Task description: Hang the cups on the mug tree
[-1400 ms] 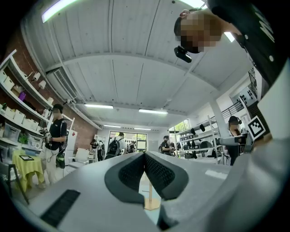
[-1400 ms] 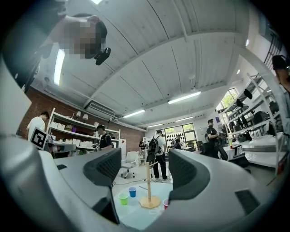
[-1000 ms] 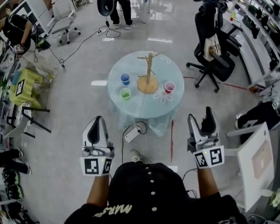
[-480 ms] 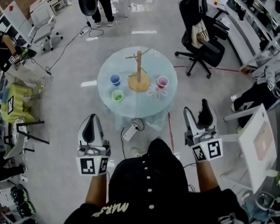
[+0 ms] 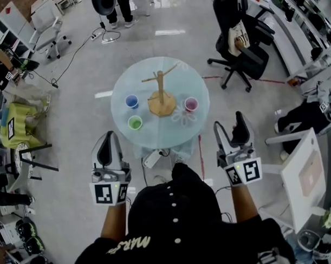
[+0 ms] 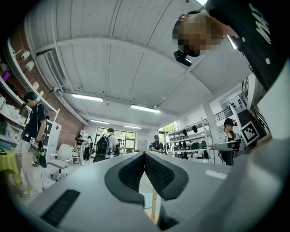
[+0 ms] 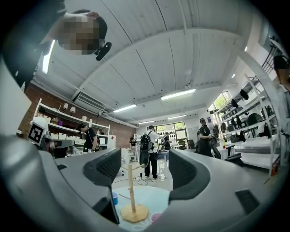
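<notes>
Three cups [image 5: 132, 101] clear of table [image 5: 166, 133] rim

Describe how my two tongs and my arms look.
The left tongs and right tongs look alike. Both are light grey moulded shells with dark textured pads inside the jaws. Each carries a white cube with black square markers at the rear. The forearms are bare below a black top with white lettering.
</notes>
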